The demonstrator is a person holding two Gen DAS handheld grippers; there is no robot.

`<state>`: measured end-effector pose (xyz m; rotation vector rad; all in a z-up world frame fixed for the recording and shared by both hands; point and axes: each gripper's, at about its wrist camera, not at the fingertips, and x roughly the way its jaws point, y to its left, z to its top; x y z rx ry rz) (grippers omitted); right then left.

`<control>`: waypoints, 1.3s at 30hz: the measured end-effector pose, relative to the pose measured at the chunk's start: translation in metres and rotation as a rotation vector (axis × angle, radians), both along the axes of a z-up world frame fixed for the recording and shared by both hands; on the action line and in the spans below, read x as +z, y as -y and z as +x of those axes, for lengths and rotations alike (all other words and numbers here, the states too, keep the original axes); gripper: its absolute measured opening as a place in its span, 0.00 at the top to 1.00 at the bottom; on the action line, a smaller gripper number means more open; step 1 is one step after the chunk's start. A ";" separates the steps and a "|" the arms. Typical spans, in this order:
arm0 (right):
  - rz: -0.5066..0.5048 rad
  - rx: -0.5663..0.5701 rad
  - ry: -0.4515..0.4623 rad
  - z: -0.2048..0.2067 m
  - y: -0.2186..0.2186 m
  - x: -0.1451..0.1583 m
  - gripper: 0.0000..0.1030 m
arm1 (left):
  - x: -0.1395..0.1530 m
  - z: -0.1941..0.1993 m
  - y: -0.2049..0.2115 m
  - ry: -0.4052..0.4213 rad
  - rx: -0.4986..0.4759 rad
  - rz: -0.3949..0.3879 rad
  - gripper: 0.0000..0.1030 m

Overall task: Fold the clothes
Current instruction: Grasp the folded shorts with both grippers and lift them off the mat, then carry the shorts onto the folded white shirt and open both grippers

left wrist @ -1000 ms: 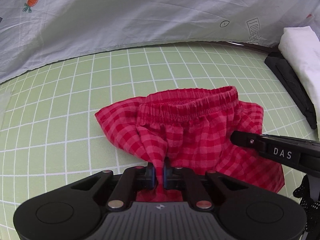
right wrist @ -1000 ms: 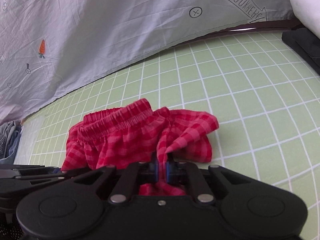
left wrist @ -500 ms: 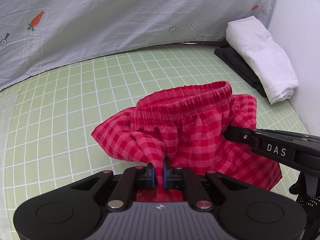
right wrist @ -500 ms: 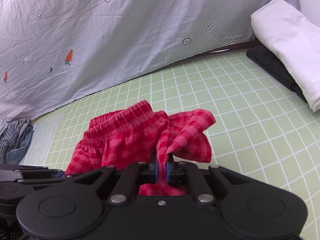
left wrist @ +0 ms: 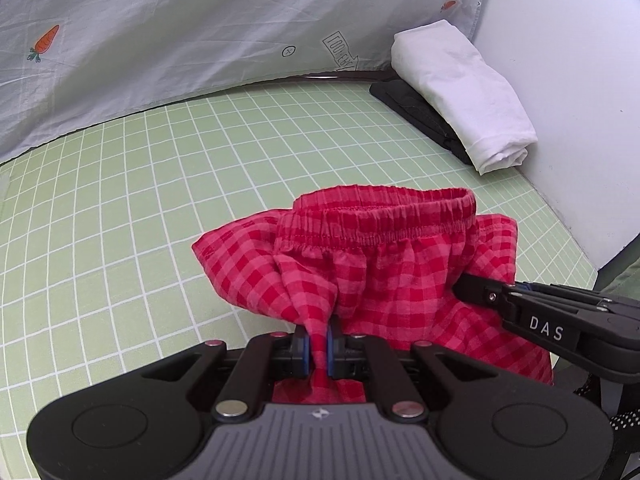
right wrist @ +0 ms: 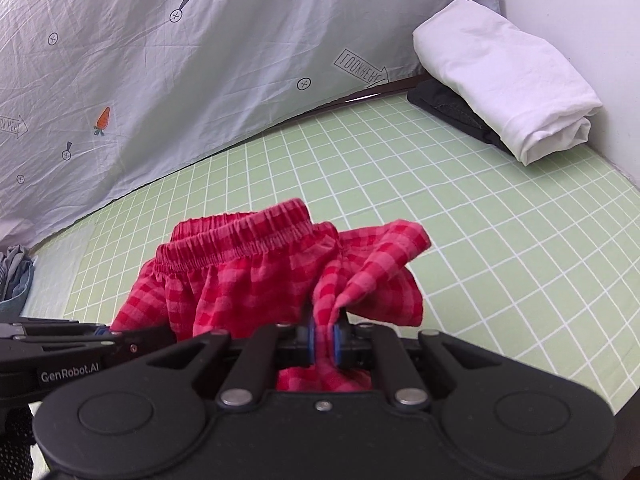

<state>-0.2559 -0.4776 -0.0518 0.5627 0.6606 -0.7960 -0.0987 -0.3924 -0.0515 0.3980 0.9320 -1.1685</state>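
Red checked shorts (left wrist: 384,272) hang bunched above the green grid mat (left wrist: 120,208), waistband up. My left gripper (left wrist: 316,346) and right gripper (right wrist: 324,340) each pinch a fabric fold.

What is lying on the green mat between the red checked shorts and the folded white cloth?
Nothing: in the right wrist view, only bare green mat separates the red checked shorts from the folded white cloth.

Green grid mat (left wrist: 160,208), carrot-print grey sheet (left wrist: 180,28), white wall (left wrist: 580,80)
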 end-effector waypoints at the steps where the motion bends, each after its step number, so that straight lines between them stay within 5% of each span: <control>1: -0.004 0.003 0.003 -0.002 0.001 0.002 0.91 | 0.001 -0.004 0.003 0.002 0.000 -0.005 0.92; 9: -0.080 0.022 0.004 -0.040 0.047 0.015 0.91 | 0.010 -0.050 0.061 0.005 0.009 -0.058 0.92; 16: -0.220 0.077 -0.003 -0.097 0.145 0.039 0.91 | 0.024 -0.119 0.171 -0.009 0.057 -0.170 0.92; 21: -0.417 0.150 -0.040 -0.117 0.232 0.072 0.91 | 0.046 -0.150 0.267 0.003 0.081 -0.264 0.92; 27: -0.583 0.170 -0.037 -0.106 0.335 0.102 0.89 | 0.075 -0.138 0.372 0.080 0.081 -0.352 0.91; 28: -0.611 0.172 -0.040 -0.102 0.352 0.105 0.87 | 0.076 -0.132 0.391 0.097 0.083 -0.351 0.85; 30: -0.668 0.171 -0.048 -0.092 0.387 0.109 0.72 | 0.069 -0.116 0.428 0.154 0.121 -0.313 0.69; 31: -0.693 0.155 -0.059 -0.084 0.402 0.103 0.48 | 0.064 -0.109 0.445 0.196 0.157 -0.276 0.59; 32: -0.718 0.139 -0.071 -0.076 0.416 0.098 0.37 | 0.059 -0.101 0.458 0.228 0.192 -0.244 0.58; 36: -0.735 0.081 -0.055 -0.060 0.448 0.078 0.42 | 0.042 -0.067 0.481 0.179 0.281 -0.230 0.57; 39: -0.736 0.130 -0.010 -0.055 0.449 0.061 0.58 | 0.023 -0.052 0.501 0.162 0.287 -0.203 0.57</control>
